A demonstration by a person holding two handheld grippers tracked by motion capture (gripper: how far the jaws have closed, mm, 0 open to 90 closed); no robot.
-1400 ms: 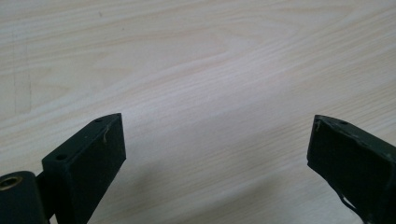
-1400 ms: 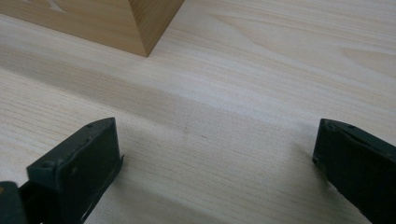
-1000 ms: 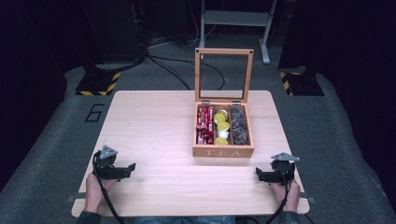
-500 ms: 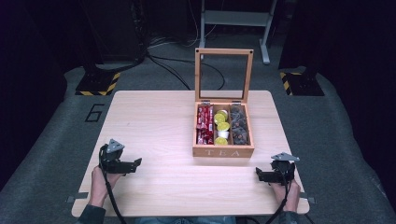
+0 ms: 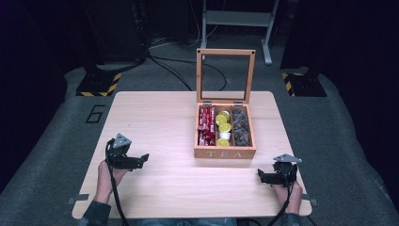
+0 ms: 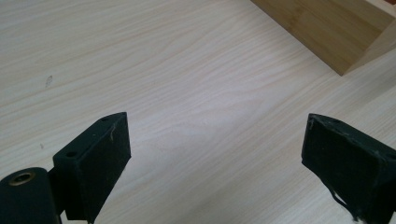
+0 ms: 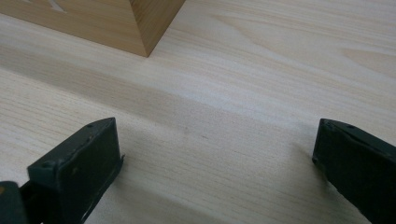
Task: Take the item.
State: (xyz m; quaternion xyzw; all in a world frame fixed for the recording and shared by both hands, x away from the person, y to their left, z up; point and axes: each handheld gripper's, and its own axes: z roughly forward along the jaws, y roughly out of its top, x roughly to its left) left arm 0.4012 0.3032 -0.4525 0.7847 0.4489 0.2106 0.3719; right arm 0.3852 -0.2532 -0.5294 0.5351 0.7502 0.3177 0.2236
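High view: a light wooden table [image 5: 160, 117] occupies the middle of the frame. A wooden tea box [image 5: 225, 153], marked TEA on its front wall, stands right of centre with its framed lid [image 5: 226, 74] raised upright at the rear. The box has three compartments: red packets [image 5: 206, 125] in the left one, yellow-topped capsules [image 5: 223, 128] in the middle one, dark wrapped items [image 5: 241, 126] in the right one. The left gripper [image 5: 139, 160] is at the lower left of the frame, held by the left hand [image 5: 107, 175], jaws pointing toward the box. The right gripper [image 5: 263, 176] is at the lower right, held by the right hand [image 5: 291, 197], near the box's front right corner. Both are apart from the box.

Left gripper view: the jaws stand spread wide with bare table [image 6: 187, 93] between them, grasping nothing. A corner of the tea box [image 6: 336, 32] sits at the upper right of the frame.

Right gripper view: the jaws stand spread wide over bare table [image 7: 261, 93], grasping nothing. A lower corner of the tea box [image 7: 116, 23] sits at the upper left of the frame.
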